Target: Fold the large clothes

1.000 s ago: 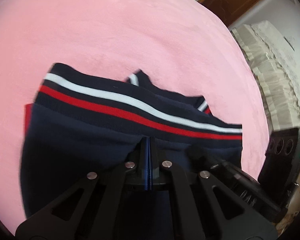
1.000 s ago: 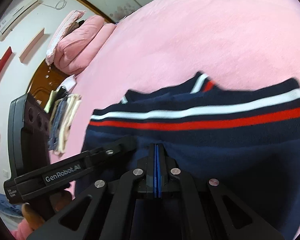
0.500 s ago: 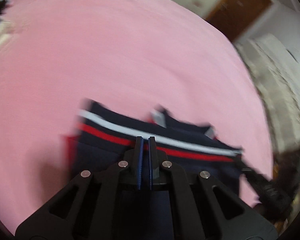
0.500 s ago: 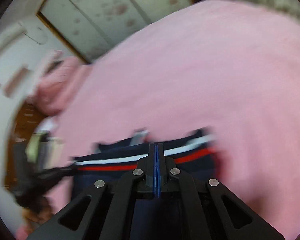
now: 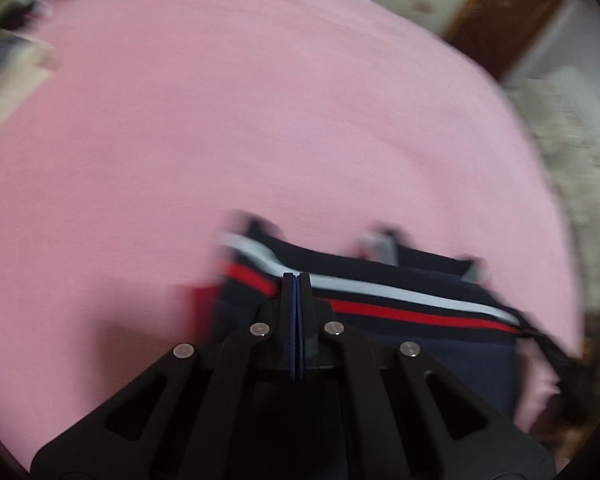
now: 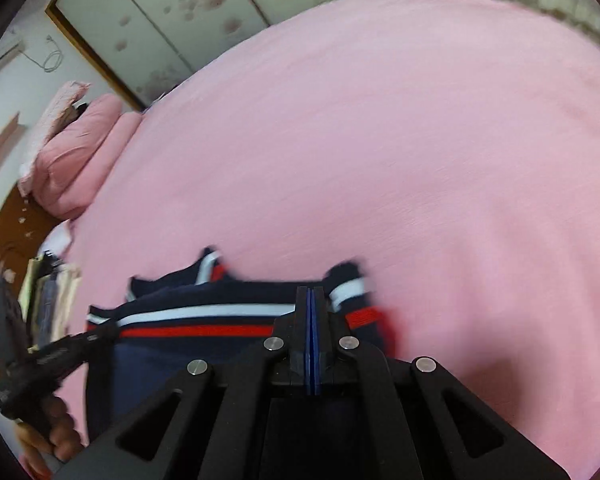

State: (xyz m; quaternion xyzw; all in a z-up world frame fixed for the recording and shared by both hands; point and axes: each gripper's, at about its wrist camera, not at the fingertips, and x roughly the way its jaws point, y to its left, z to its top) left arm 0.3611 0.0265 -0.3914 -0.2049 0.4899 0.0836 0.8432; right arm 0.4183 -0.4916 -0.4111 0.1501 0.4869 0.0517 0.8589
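Both grippers have swung up since a second ago; more pink bed (image 6: pixel 380 140) shows. Left gripper (image 5: pixel 296 276) and right gripper (image 6: pixel 310 289) each stay clenched on the striped navy sweater (image 6: pixel 204 316), near the bed's near edge. Pillow (image 6: pixel 76 152) far left.

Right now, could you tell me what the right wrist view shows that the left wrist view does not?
Only the right wrist view shows the pink pillows, the flower-patterned panels and the person's hand holding the left gripper. Only the left wrist view shows the brown wooden door, blurred. Both show the navy sweater with white and red stripes lying on the pink bedspread, and each gripper's jaws closed, with the sweater beyond the tips.
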